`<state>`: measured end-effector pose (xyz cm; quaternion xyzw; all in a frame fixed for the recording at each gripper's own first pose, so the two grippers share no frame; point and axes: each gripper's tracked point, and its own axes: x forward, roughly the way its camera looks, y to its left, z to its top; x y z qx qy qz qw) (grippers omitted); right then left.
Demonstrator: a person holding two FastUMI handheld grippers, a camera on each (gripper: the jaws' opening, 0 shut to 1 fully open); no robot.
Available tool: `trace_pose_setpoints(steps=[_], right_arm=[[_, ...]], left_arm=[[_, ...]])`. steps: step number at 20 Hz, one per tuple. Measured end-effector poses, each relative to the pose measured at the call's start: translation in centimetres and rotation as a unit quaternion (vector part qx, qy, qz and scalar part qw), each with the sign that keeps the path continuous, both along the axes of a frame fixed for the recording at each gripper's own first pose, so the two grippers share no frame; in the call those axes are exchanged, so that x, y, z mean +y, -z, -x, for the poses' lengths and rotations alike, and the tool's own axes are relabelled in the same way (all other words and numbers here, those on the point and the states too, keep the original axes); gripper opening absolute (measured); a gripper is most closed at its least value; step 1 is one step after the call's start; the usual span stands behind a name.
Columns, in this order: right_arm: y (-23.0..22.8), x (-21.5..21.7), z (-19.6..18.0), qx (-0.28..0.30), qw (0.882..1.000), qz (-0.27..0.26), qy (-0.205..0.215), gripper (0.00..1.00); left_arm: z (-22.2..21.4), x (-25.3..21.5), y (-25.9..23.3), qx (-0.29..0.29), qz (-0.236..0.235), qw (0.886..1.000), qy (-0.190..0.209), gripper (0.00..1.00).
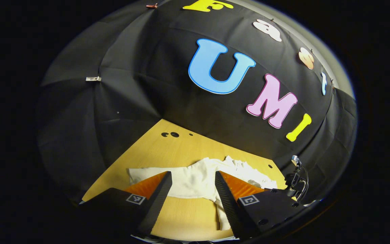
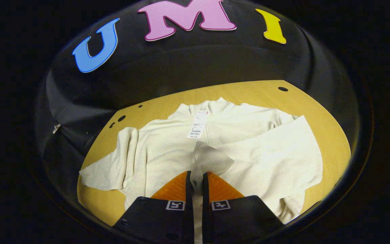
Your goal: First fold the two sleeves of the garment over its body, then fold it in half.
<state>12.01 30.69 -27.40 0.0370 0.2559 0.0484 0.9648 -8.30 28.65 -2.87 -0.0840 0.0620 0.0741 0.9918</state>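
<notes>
A cream long-sleeved garment (image 2: 256, 159) lies spread on the wooden table (image 2: 327, 112), collar toward the far wall, with a paper tag (image 2: 198, 127) at the neck. One sleeve (image 2: 276, 145) is folded across the body, and its cuff (image 2: 212, 159) is pinched between the fingers of my right gripper (image 2: 195, 179), which is shut on it. The other sleeve (image 2: 107, 169) lies stretched out to the left on the table. In the left gripper view my left gripper (image 1: 193, 174) hangs open above the table, holding nothing, with the garment (image 1: 198, 183) just ahead of its fingertips.
Small round holes (image 1: 171, 134) mark the table's far corner. Black cloth walls close in the table on its far sides. A black device with cables (image 1: 296, 181) stands at the table's right edge in the left gripper view.
</notes>
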Motion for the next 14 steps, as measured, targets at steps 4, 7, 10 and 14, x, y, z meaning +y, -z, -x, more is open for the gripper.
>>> trace_pose_setpoints(steps=[4, 7, 10, 14], right_arm=[[1.9, 0.5, 0.0, 0.023, 1.0, 0.004, 0.0, 0.16], [3.6, 2.3, 0.5, 0.055, 0.998, -0.005, -0.029, 0.35], [3.4, 3.5, 1.0, 0.053, 0.998, -0.005, -0.043, 0.64], [2.9, 4.2, 2.2, 0.067, 0.996, -0.019, -0.051, 0.88]], left_arm=[[-0.2, 1.0, 0.5, 0.005, 0.004, 1.0, -0.009, 0.85], [-0.5, 1.7, 1.3, 0.014, -0.003, 1.0, -0.013, 0.85], [-1.1, 2.6, 2.3, 0.025, -0.004, 0.999, -0.024, 0.85], [-1.5, 3.8, 3.3, 0.036, -0.01, 0.998, -0.042, 0.85]])
